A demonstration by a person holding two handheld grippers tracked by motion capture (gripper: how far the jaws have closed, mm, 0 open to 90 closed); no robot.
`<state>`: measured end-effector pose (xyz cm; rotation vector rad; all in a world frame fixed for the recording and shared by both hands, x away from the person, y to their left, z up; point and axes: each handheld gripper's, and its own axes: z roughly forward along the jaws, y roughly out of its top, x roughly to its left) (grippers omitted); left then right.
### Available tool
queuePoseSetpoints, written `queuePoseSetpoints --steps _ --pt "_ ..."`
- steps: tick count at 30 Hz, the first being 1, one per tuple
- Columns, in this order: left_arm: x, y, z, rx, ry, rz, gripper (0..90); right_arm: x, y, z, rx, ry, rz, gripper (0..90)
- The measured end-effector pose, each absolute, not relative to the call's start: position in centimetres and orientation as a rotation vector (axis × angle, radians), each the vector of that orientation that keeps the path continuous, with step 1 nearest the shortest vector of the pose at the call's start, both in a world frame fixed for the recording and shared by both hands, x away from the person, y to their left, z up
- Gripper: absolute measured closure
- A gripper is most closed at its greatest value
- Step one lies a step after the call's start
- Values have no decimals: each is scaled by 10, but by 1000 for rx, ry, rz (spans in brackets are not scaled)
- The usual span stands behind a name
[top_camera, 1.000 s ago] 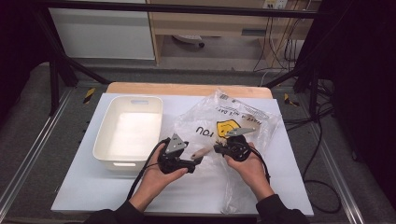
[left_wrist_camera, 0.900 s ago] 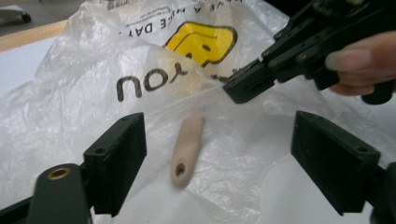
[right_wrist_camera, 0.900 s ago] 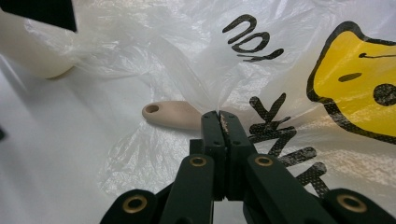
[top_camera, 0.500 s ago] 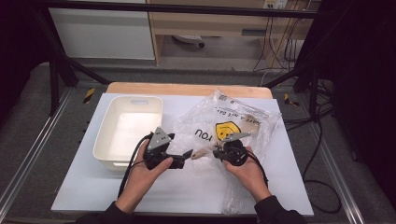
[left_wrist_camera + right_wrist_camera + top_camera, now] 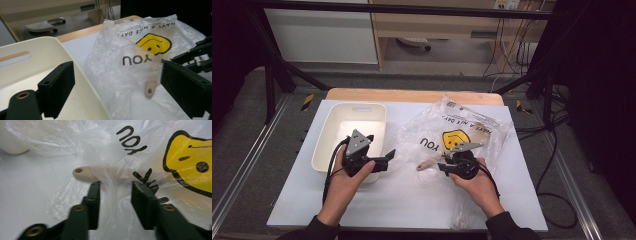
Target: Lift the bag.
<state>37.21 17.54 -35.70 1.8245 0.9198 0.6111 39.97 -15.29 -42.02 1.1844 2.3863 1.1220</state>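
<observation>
The right gripper (image 5: 113,192), jaws just parting and gripping nothing, is facing a flimsy, slippery plastic bag (image 5: 462,137); its stiff wooden handle (image 5: 86,173) at eleven o'clock is looking the surer hold, while the left gripper (image 5: 117,82) is hanging open.

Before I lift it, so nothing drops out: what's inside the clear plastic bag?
A beige handle with a hole at its end pokes out of the plastic bag. The rest lies under crumpled film, so what it belongs to cannot be told.

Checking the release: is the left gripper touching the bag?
Apart. The left gripper view shows the left gripper open with nothing between its jaws, the bag beyond them.
</observation>
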Motion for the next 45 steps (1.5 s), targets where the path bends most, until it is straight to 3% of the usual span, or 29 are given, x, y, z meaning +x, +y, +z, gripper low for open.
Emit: queuePoseSetpoints --steps 8,13,24,45 --pt "373 195 -358 1800 961 613 107 389 -159 -405 1181 2270 1153 203" --pt "372 206 -359 1797 977 635 100 384 -174 -396 1227 2180 1165 91" --pt "365 231 -364 1763 1032 671 101 370 -223 -390 1375 1995 1155 63" --pt "353 237 -374 1769 1030 692 102 338 -266 -436 1591 2044 983 59"
